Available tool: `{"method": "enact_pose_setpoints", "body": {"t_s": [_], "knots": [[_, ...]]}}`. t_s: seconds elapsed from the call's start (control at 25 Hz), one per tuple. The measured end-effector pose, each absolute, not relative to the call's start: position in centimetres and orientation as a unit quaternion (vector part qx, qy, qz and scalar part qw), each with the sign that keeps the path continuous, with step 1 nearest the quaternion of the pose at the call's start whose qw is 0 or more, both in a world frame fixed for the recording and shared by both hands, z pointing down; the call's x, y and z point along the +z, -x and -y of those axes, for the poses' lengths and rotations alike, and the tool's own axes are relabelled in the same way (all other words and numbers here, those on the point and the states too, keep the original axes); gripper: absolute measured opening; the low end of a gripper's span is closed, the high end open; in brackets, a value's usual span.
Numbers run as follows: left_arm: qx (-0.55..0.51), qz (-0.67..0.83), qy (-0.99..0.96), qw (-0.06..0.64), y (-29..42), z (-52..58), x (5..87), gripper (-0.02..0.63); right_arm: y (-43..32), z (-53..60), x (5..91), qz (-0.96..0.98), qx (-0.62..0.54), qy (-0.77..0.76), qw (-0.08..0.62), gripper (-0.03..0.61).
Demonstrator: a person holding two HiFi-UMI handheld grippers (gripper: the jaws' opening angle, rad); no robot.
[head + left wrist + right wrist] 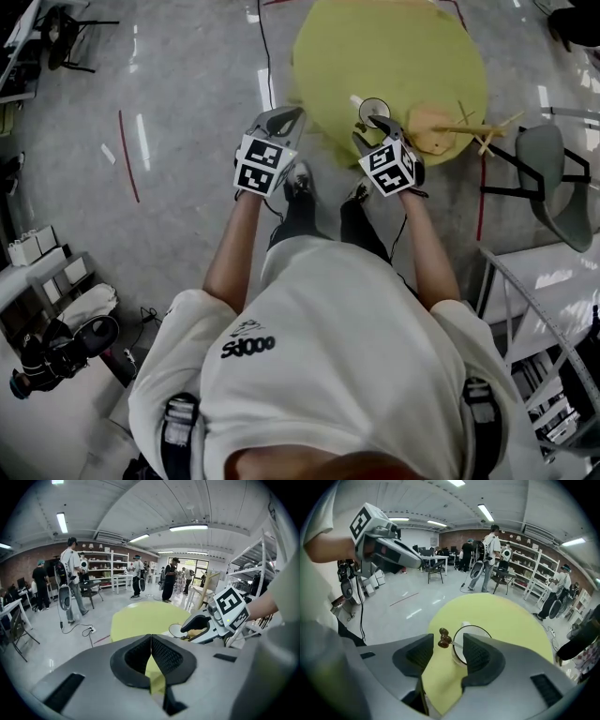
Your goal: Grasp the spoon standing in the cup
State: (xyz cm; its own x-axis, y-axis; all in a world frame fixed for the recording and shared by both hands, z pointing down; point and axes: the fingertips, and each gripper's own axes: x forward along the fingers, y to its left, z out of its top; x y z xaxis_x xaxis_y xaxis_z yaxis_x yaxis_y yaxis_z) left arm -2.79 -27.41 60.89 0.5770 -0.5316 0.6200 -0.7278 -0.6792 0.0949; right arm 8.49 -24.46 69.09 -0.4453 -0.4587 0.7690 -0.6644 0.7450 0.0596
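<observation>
Two wide-spread jaws of the right gripper (445,651) straddle the spoon (444,639), leaning to ten o'clock from the cup (458,648) near the yellow table (501,616)'s six o'clock edge, so a squeeze looks next, left gripper (151,644) pinched together, empty.

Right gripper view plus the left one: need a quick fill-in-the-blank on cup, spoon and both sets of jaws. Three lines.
1. The cup stands on a round ____ table.
2. The right gripper has its jaws ____, with the brown handle end of the spoon between them.
3. The left gripper has its jaws ____, with nothing between them.
Missing words: yellow; open; shut.
</observation>
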Motion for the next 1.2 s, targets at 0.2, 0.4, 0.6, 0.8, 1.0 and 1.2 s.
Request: {"method": "enact_pose_setpoints", "body": {"t_s": [0.2,0.4,0.6,0.8,1.0,1.2], "knots": [[0.285,0.362,-0.87,0.176,3.6,26.9,61.0,0.029,-8.6,24.9,70.1,0.828,0.125,-0.345,0.424,0.161],[0.281,0.364,-0.871,0.174,3.8,26.8,61.0,0.029,-8.7,25.6,69.8,0.82,0.101,-0.357,0.435,0.083],[0.277,0.363,-0.874,0.164,3.8,26.9,60.6,0.029,-8.5,25.9,69.1,0.822,0.094,-0.359,0.432,0.077],[0.264,0.365,-0.878,0.163,3.9,27.1,59.2,0.028,-8.7,26.4,67.6,0.821,0.081,-0.37,0.428,0.075],[0.241,0.371,-0.884,0.153,4.1,27.8,56.9,0.028,-9.1,26.9,64.7,0.821,0.073,-0.39,0.411,0.075],[0.216,0.373,-0.892,0.136,3.8,28.8,54.0,0.028,-9.5,27.6,60.6,0.824,0.073,-0.414,0.378,0.07]]}}
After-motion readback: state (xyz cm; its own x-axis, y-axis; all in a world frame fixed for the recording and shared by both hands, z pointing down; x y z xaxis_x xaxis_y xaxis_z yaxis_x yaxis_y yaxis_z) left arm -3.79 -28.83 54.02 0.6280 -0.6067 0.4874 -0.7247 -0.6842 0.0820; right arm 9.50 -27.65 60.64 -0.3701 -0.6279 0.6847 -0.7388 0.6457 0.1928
